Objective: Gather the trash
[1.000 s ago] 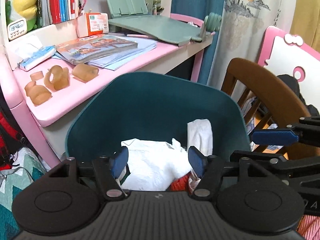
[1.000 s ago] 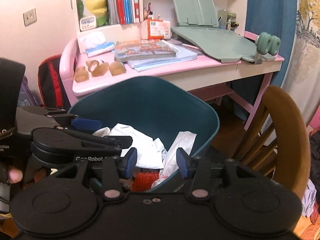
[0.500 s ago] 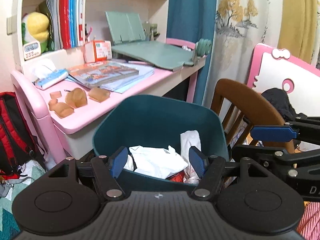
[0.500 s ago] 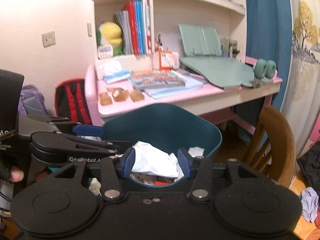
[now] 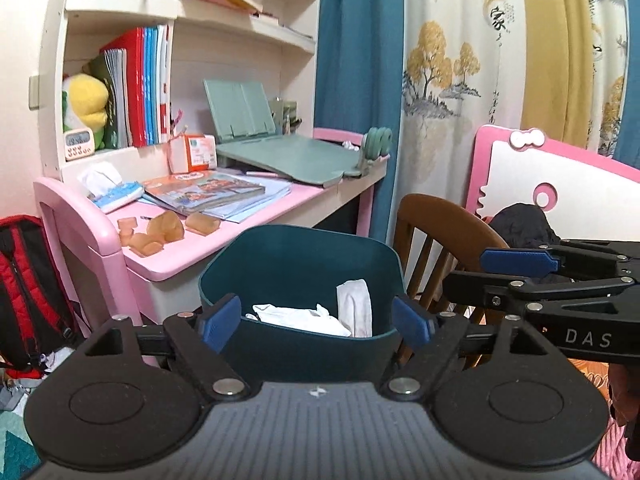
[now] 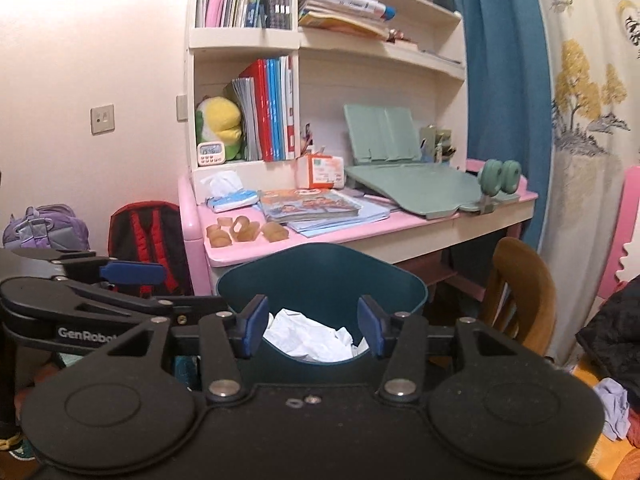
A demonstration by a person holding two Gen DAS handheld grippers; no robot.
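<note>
The teal bin stands on the floor against the pink tabletop, placed to take waste; crumpled white paper already lies inside it. The left tool and right tool, jaws just opening wide, hold and touch nothing, the bin beyond them.

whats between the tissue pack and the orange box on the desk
In the right wrist view, no object lies between the tissue pack and the orange box; only bare pink desk.
</note>
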